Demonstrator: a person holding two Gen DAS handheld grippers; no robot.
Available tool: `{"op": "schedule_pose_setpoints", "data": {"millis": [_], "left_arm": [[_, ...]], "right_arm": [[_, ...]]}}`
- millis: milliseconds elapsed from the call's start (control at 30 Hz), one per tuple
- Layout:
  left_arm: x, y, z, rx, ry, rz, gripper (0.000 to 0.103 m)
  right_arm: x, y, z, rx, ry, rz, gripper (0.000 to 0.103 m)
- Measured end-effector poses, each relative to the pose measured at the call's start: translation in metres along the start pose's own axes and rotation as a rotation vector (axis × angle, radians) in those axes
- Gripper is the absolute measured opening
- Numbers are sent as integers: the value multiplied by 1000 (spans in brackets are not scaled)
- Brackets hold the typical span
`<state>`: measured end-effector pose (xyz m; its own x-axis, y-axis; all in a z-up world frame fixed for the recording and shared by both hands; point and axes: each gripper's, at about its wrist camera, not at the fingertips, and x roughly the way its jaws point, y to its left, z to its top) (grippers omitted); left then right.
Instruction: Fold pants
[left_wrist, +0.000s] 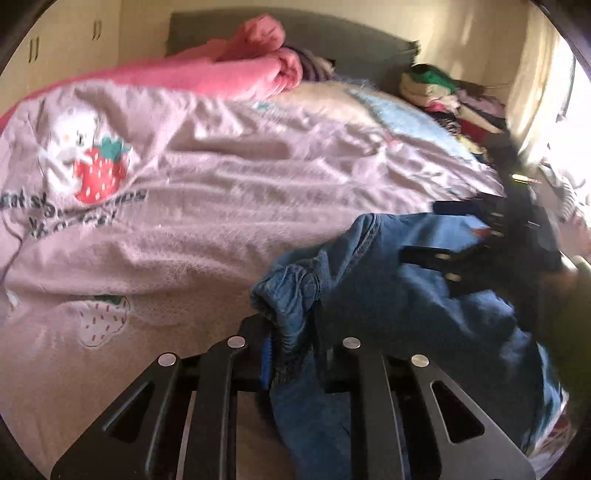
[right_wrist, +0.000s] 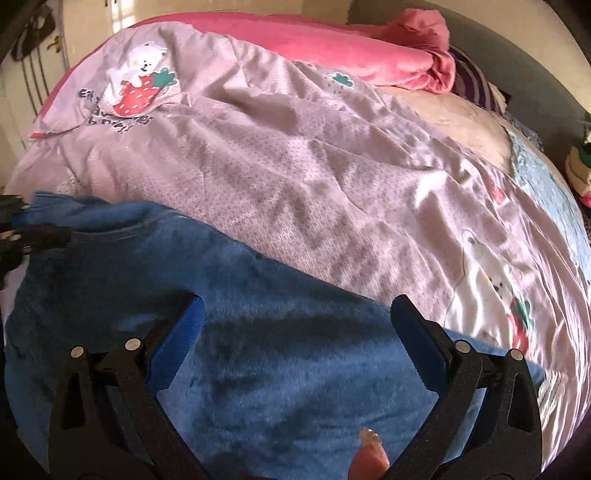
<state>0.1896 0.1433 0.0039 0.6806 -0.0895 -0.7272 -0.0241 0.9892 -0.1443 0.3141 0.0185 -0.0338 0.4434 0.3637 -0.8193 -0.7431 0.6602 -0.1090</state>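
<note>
Blue fleece pants lie on the bed. In the left wrist view my left gripper is shut on the gathered elastic waistband of the pants, which bunch up and hang over the fingers. My right gripper is open, its two fingers spread wide just above the flat part of the pants. The right gripper also shows in the left wrist view, blurred, over the pants at the right. The left gripper shows at the left edge of the right wrist view, holding the pants' edge.
A lilac quilt with bear and strawberry prints covers the bed. A pink blanket lies rumpled at the far side against a grey headboard. A pile of clothes sits at the far right. A fingertip shows at the bottom.
</note>
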Motion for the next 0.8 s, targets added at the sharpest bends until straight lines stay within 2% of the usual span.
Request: {"op": "schedule_pose_setpoints", "data": {"millis": [100, 167, 200, 233, 267, 333, 367, 433, 533, 667, 800], "left_arm": [[-16, -6, -5, 8, -23, -51, 16], [-22, -7, -8, 20, -28, -53, 15], [-23, -9, -10, 32, -30, -47, 14], [-24, -11, -12, 44, -34, -45, 14], [-26, -12, -14, 47, -35, -51, 14], [-27, -10, -17, 41, -34, -52, 14], [-26, -9, -17, 43, -32, -47, 14], [-27, -7, -18, 37, -33, -42, 14], [-31, -4, -20, 33, -37, -34, 14], [-43, -6, -27, 38, -54, -42, 14], [-59, -14, -37, 52, -83, -55, 14]], "right_arm": [[1, 6, 4, -84, -13, -10, 95], [-1, 11, 5, -129, -24, -4, 95], [-2, 14, 6, -148, -28, 2, 90], [-2, 17, 6, -159, -29, 17, 78], [-3, 19, 5, -164, -26, 35, 70], [-4, 26, 1, -175, -22, 73, 43], [-5, 29, -1, -179, -25, 82, 37], [-12, 34, -7, -173, -44, 109, 15], [-32, 33, -15, -132, -84, 111, 8], [-73, 30, -34, -65, -153, 141, 7], [-117, 44, -60, -50, -206, 157, 7]]}}
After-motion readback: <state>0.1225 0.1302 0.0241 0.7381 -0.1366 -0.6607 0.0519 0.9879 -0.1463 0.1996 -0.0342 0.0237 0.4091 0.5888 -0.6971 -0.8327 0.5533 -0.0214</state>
